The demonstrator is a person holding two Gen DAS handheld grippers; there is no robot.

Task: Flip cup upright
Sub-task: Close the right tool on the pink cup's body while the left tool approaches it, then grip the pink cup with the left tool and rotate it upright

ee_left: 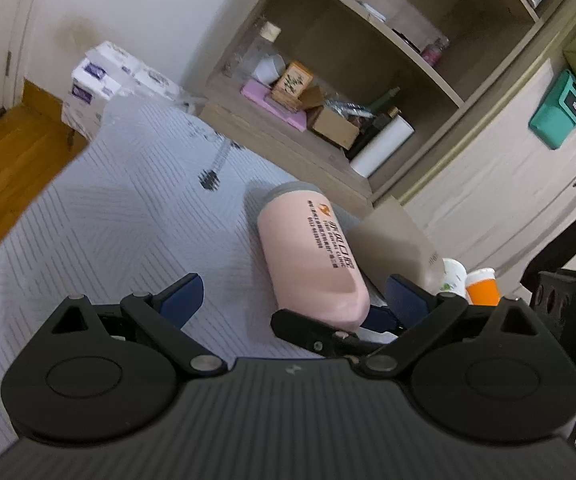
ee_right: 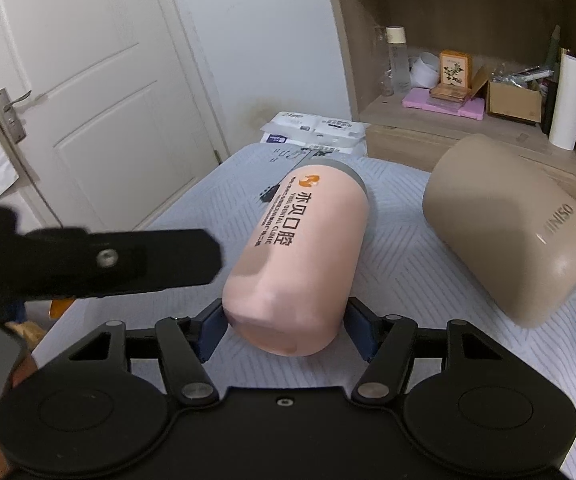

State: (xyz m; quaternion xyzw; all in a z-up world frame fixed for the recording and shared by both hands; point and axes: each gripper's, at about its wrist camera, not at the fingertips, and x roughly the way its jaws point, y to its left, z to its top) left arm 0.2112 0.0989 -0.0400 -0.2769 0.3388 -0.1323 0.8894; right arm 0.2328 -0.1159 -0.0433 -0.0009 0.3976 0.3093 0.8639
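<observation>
Cup [ee_right: 296, 264] on side; right tongs [ee_right: 284, 326] clamped on its base; left tongs [ee_left: 294, 300] apart, beside it.

The right gripper [ee_right: 284, 326] sits low with its jaws spread and a blue pad [ee_right: 213, 326] pressed against each side of the pink cup [ee_right: 300, 256], holding that lying cup near its closed end. The left gripper [ee_left: 292, 300] hovers just to its left, jaws wide apart with nothing between the blue pads [ee_left: 180, 300]. In the right wrist view one black finger of the left gripper reaches across from the left, level with the cup's side.
</observation>
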